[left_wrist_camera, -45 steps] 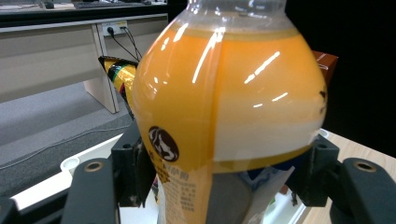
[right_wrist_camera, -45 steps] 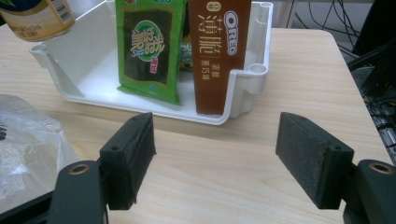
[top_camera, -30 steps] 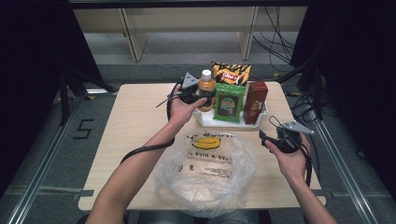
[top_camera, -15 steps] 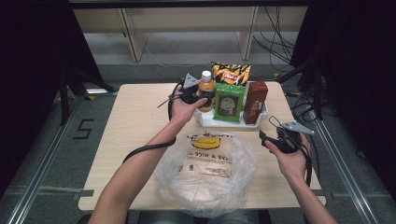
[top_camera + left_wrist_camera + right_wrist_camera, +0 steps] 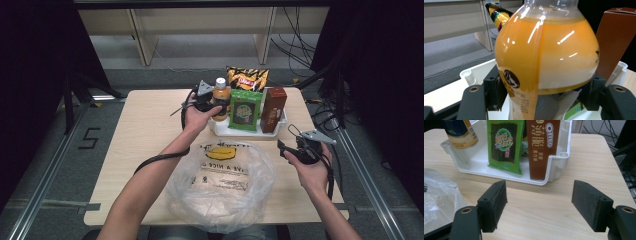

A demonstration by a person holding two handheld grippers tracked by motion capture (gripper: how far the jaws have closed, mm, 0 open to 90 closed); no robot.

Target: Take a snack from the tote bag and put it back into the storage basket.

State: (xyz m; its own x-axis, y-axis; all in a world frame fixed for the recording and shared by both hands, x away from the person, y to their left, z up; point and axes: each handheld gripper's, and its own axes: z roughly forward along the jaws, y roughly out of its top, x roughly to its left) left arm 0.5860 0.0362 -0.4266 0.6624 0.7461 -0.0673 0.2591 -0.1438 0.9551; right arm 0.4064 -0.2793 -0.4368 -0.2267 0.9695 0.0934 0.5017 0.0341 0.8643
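An orange drink bottle [image 5: 220, 92] with a white cap stands at the left end of a white tray [image 5: 220, 131]. My left gripper [image 5: 212, 106] reaches in from the left, and its black pads [image 5: 496, 91] press the bottle [image 5: 544, 55] on both sides below its bulge. Beside the bottle in the tray stand a green snack packet [image 5: 245, 111] and a brown Oreo box [image 5: 273, 107]. My right gripper [image 5: 287, 150] hovers over the table in front of the tray's right corner, its jaws wide open with nothing between them [image 5: 539, 200].
A yellow chips bag [image 5: 246, 78] leans at the tray's back. A crumpled clear plastic bag [image 5: 220, 185] with a yellow smiley print lies on the near middle of the wooden table [image 5: 145, 135]. Cables trail off the table's right edge.
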